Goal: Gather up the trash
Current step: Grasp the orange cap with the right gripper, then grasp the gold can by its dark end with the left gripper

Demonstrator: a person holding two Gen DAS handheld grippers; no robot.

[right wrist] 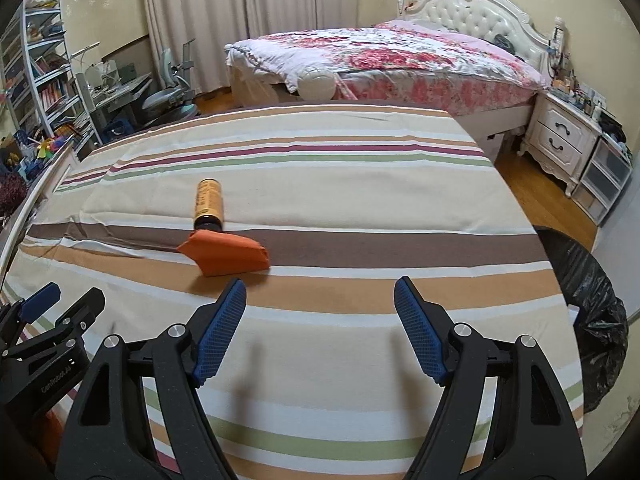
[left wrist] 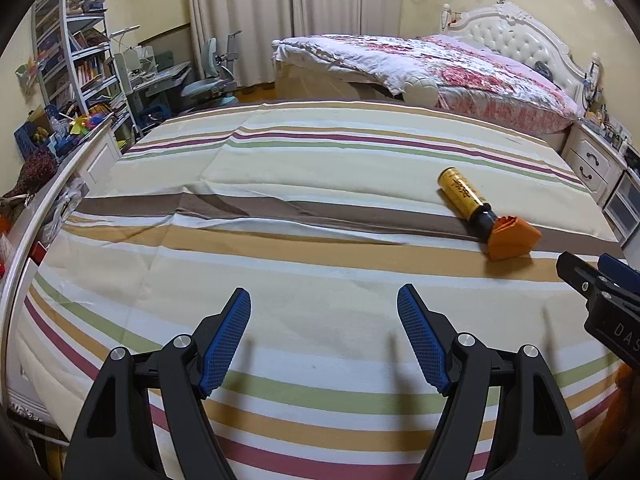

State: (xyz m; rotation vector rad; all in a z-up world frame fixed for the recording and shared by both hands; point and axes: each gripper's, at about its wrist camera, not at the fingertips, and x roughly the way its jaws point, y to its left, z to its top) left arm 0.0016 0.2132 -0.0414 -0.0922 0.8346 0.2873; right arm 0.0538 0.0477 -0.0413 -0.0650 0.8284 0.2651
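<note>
A yellow-labelled dark bottle (left wrist: 464,194) (right wrist: 209,204) lies on its side on the striped sheet (left wrist: 280,168) (right wrist: 360,200). An orange folded paper piece (left wrist: 512,238) (right wrist: 226,252) lies at its neck, touching it. My left gripper (left wrist: 324,304) is open and empty, low over the sheet, left of and nearer than both items. My right gripper (right wrist: 320,292) is open and empty, just right of and nearer than the orange piece. Each gripper shows at the edge of the other's view: the right one (left wrist: 600,284) and the left one (right wrist: 60,304).
A bin lined with a black bag (right wrist: 588,312) stands on the floor past the sheet's right edge. A floral bed (right wrist: 400,56) with white nightstand (right wrist: 560,140) lies behind. Shelves and a desk (left wrist: 80,72) fill the left side; a metal rail (left wrist: 48,200) borders the sheet's left.
</note>
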